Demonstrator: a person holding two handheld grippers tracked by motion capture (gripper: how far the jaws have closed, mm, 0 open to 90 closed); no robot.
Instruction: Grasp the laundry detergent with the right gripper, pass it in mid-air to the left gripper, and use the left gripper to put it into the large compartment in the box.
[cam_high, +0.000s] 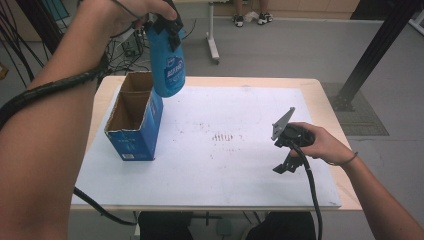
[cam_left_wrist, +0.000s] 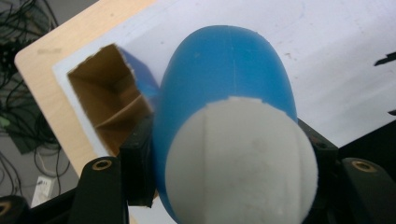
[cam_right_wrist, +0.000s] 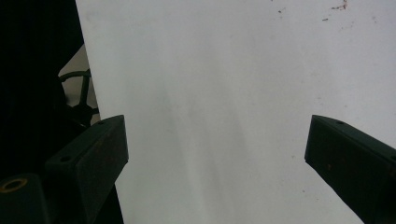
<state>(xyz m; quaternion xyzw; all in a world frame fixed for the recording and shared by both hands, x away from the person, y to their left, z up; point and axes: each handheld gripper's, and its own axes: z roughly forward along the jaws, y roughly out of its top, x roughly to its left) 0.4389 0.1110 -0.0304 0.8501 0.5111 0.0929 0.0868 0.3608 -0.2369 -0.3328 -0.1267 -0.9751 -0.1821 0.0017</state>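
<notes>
Light wood tabletop (cam_high: 327, 95) with a big white sheet (cam_high: 240, 170) covering most of it, some brownish specks mid-sheet. An open blue box (cam_high: 137, 135) stands on the sheet, just below the left tongs (cam_high: 167, 27) and well apart from the right tongs (cam_high: 285, 165), which hang low over bare sheet.

Print on blue bottle (cam_high: 168, 70) & box (cam_high: 131, 145) too blurry to read.

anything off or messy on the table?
Minor only: brownish specks smear the white mat near its middle. The blue box stands upright, top flaps open; the blue bottle hangs in the left gripper.
</notes>
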